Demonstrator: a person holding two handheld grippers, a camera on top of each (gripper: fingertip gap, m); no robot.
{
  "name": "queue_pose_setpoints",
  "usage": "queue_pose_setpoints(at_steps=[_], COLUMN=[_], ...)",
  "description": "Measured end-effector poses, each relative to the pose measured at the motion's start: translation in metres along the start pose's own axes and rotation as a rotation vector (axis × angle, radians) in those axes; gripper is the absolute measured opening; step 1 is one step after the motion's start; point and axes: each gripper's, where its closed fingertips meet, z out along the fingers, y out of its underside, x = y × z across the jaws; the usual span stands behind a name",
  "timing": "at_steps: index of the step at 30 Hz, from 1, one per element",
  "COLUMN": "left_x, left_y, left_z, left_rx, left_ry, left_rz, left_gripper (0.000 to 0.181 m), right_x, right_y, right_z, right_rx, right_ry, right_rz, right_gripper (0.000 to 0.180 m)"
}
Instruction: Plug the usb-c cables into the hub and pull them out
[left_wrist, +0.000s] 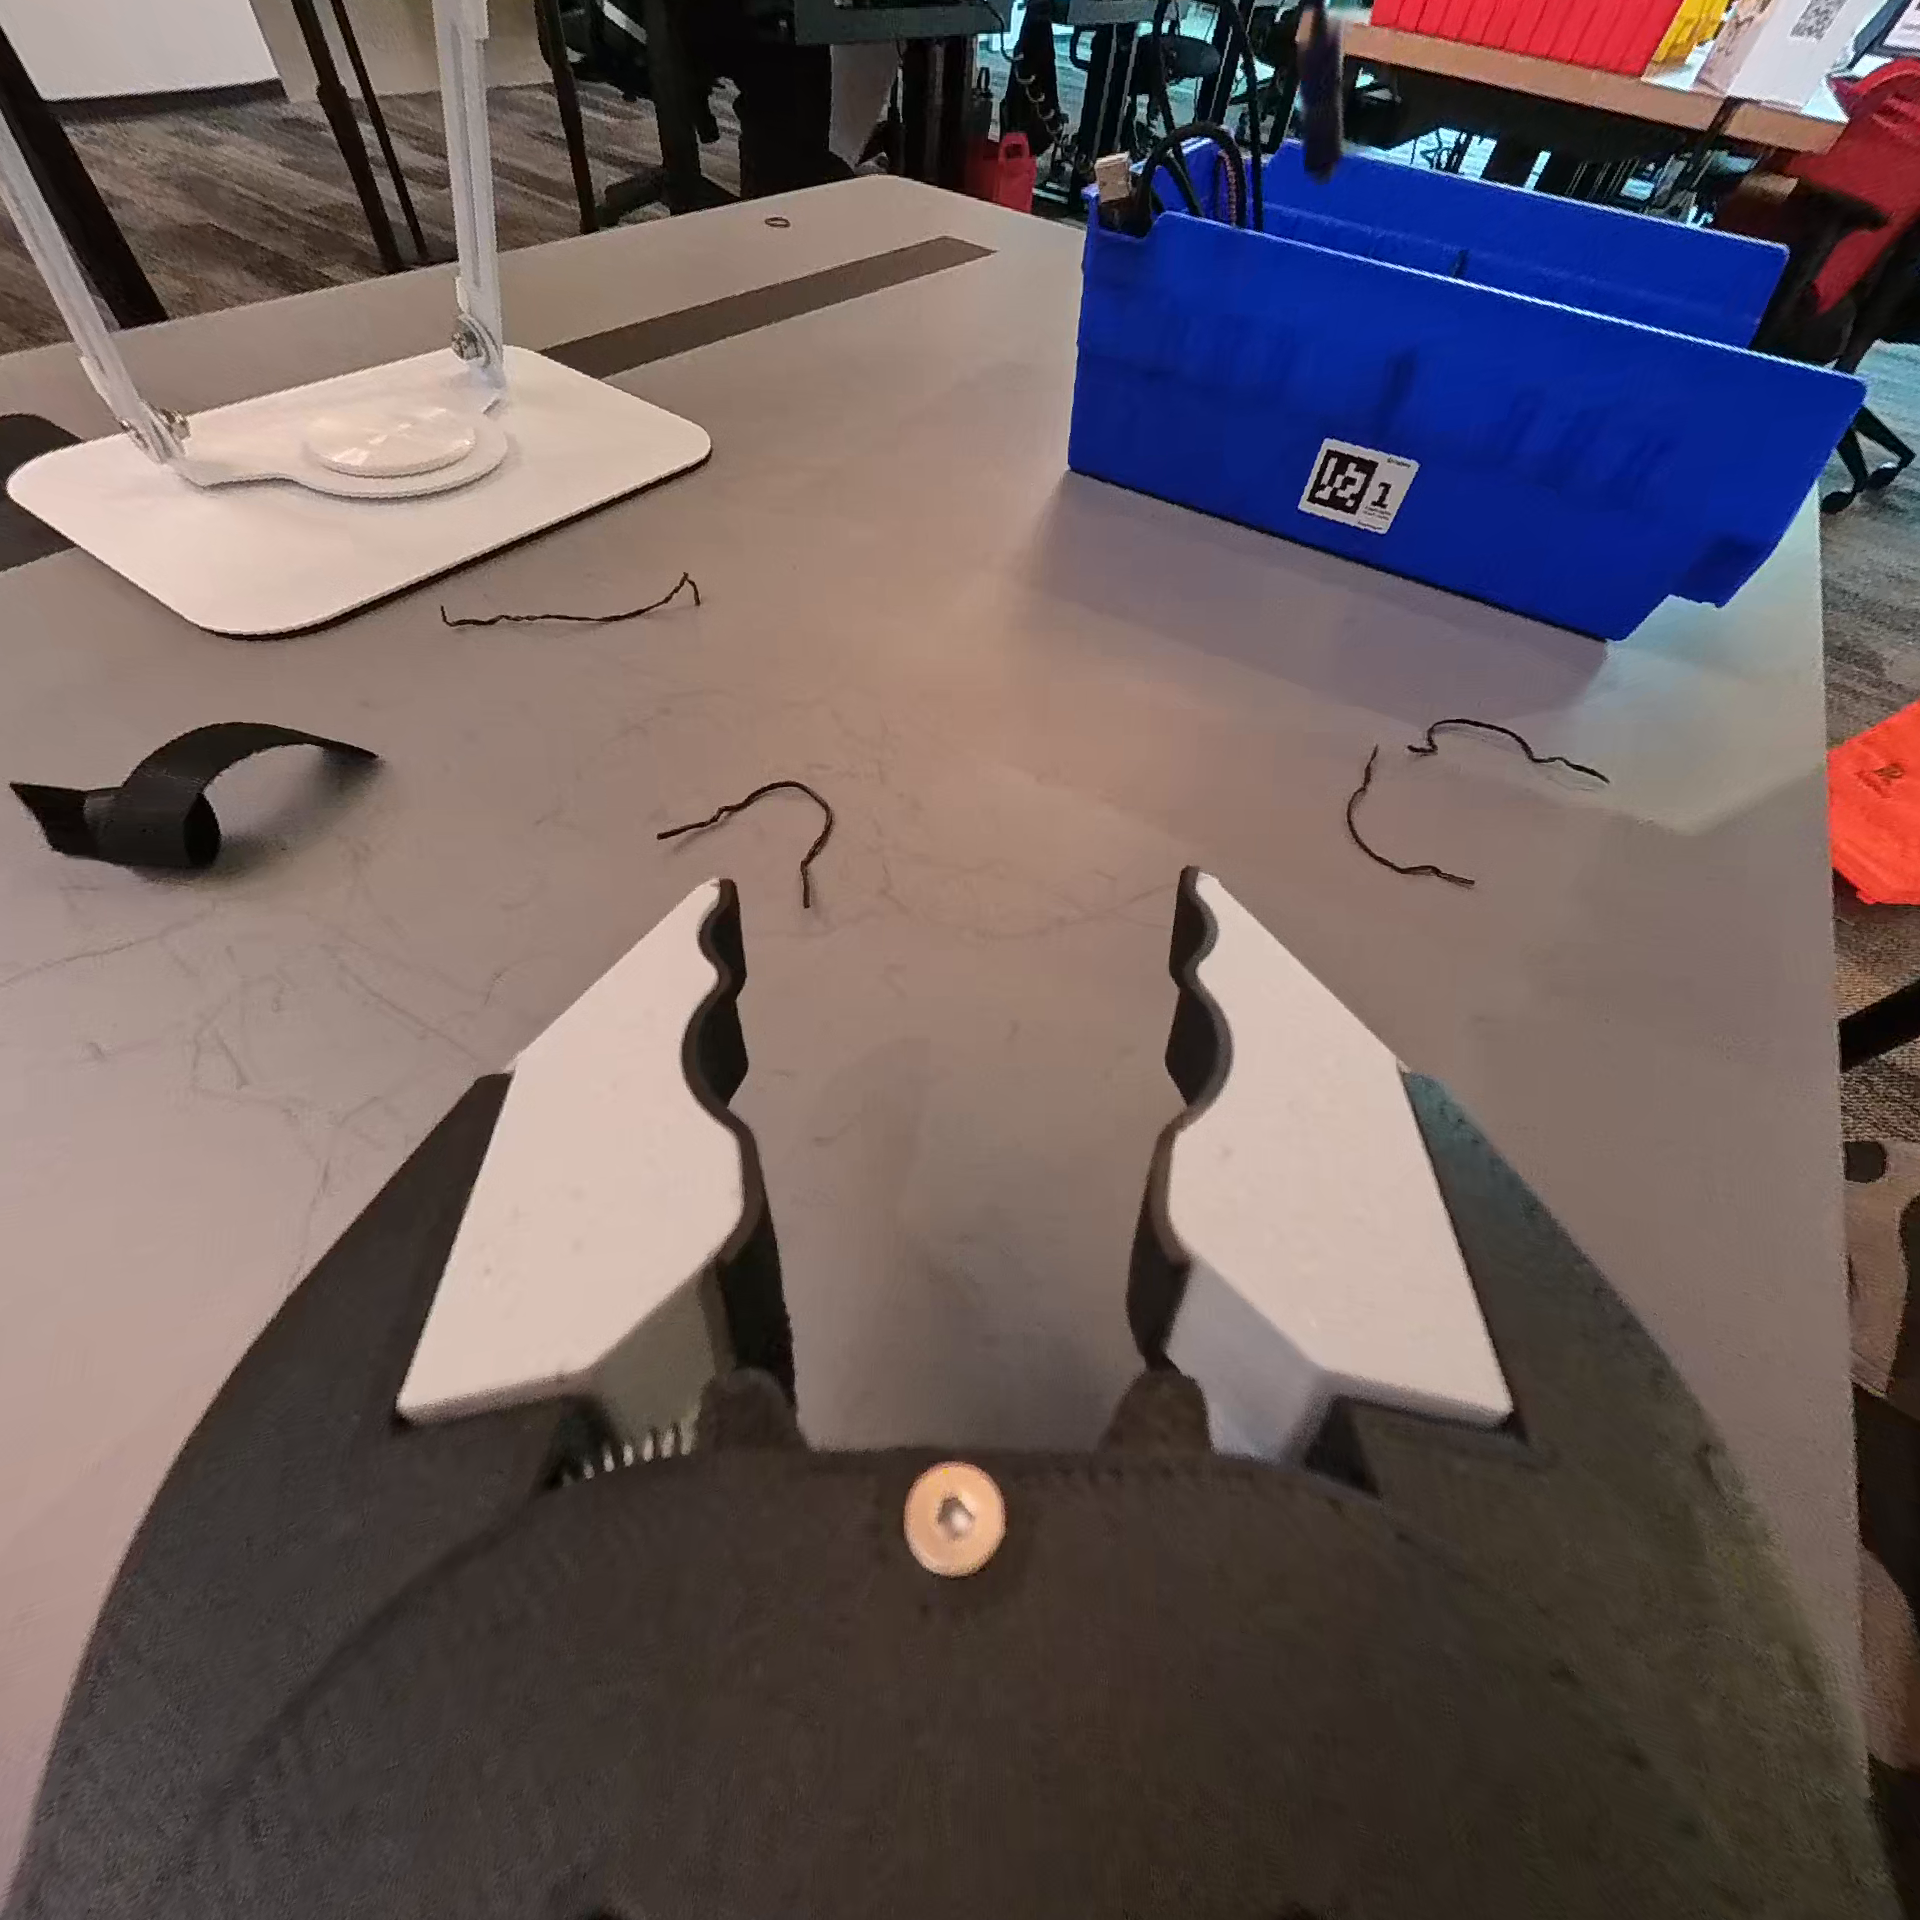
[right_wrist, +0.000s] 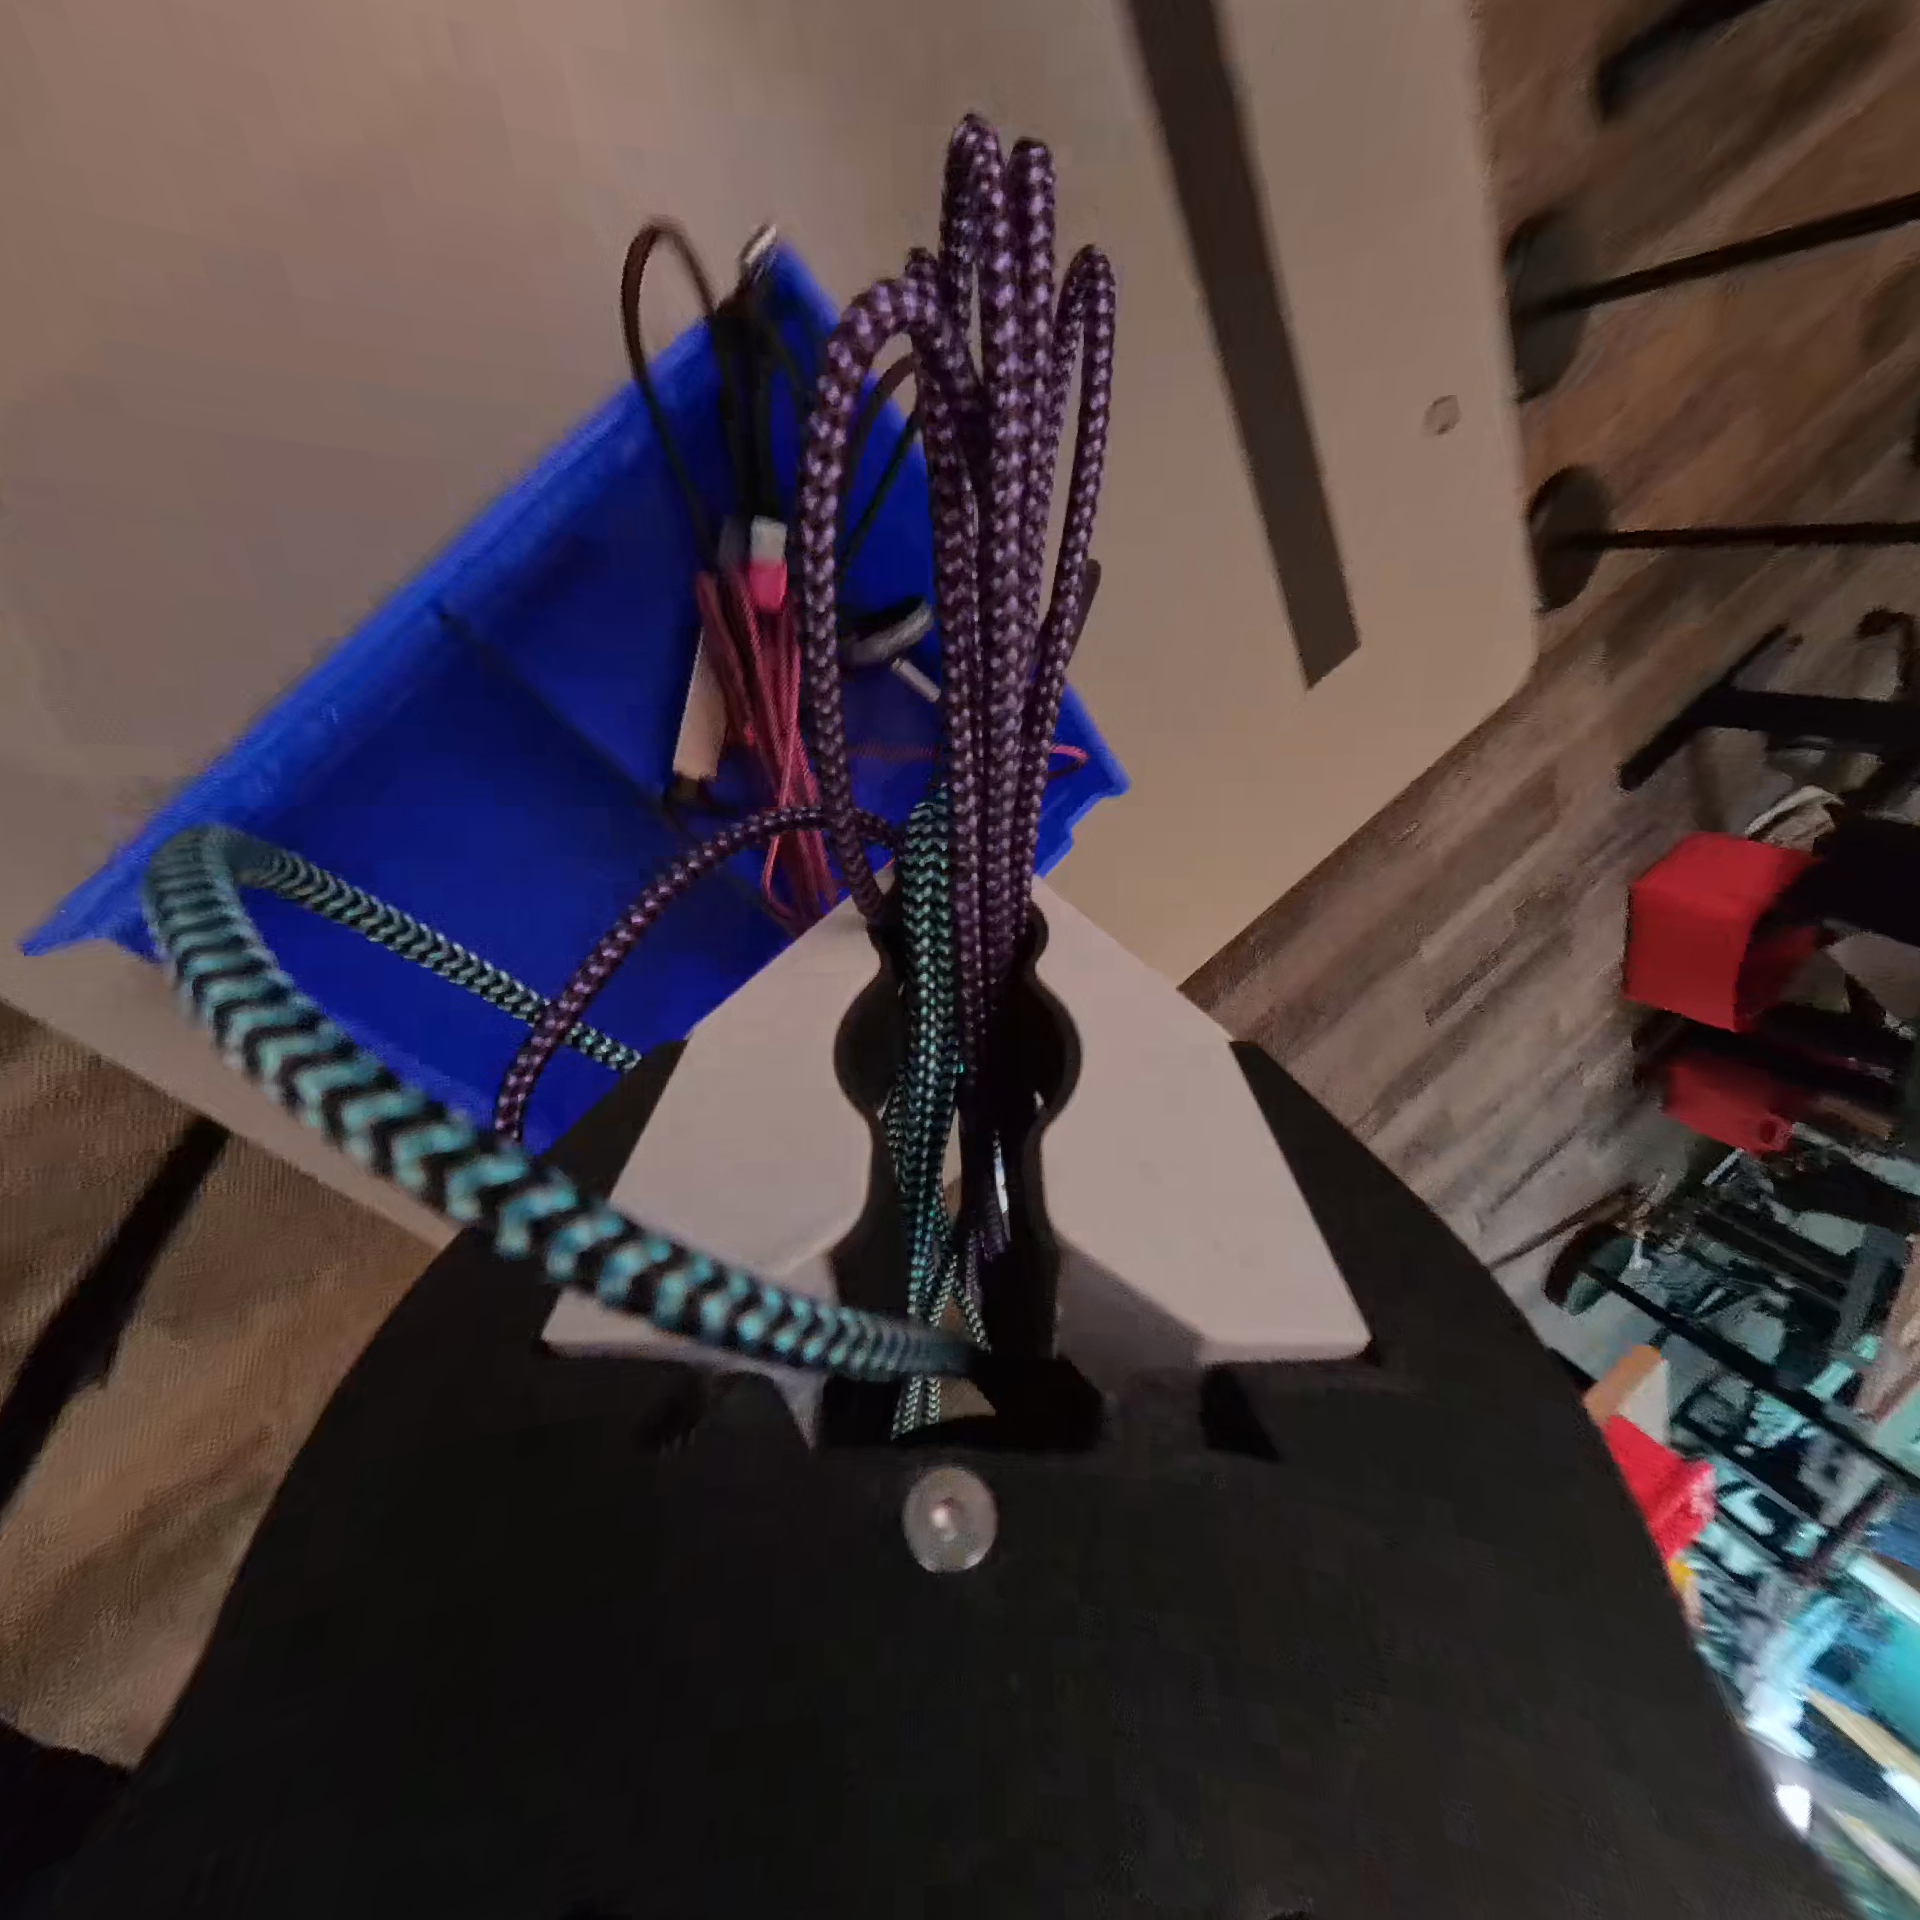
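The right tool (right_wrist: 956, 935) is clamped on a bundle of purple braided cables (right_wrist: 997, 416) and a teal cable (right_wrist: 343, 1091), strands running lengthwise along its fingers, above the blue bin (right_wrist: 468, 790). Only the left view shows the left tool (left_wrist: 956, 894) gaping, empty, over the surface (left_wrist: 935, 675) short of the bin.

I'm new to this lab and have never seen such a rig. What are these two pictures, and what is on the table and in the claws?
Each picture comes from a camera on a hand-held two-finger gripper, looking along its fingers. The left gripper is open and empty above a grey table. On the table lie a blue bin of cables, a white stand base, a black strap and loose black twist ties. The right gripper, above the bin, is shut on a bundle of purple braided cable and teal braided cable.
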Motion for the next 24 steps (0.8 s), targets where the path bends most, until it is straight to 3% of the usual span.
queue_pose_setpoints(at_steps=[7, 14, 21, 24], left_x=[0.001, 0.002, 0.003, 0.003], left_y=[0.001, 0.001, 0.001, 0.001], left_z=[0.001, 0.002, 0.003, 0.003], left_rx=[-0.007, -0.008, -0.008, -0.008], left_ry=[0.003, 0.014, 0.023, 0.023], left_rz=[0.010, 0.004, 0.004, 0.005], left_gripper=[0.080, 0.079, 0.079, 0.079], right_x=[-0.038, -0.050, -0.061, -0.075], right_y=[0.000, -0.039, -0.046, -0.038], right_z=[0.094, 0.141, 0.163, 0.181], right_rx=[-0.184, 0.027, 0.281, 0.273], right_ry=[-0.182, -0.221, -0.264, -0.336], right_rz=[-0.252, -0.336, -0.277, -0.252], right_gripper=[0.014, 0.014, 0.015, 0.016])
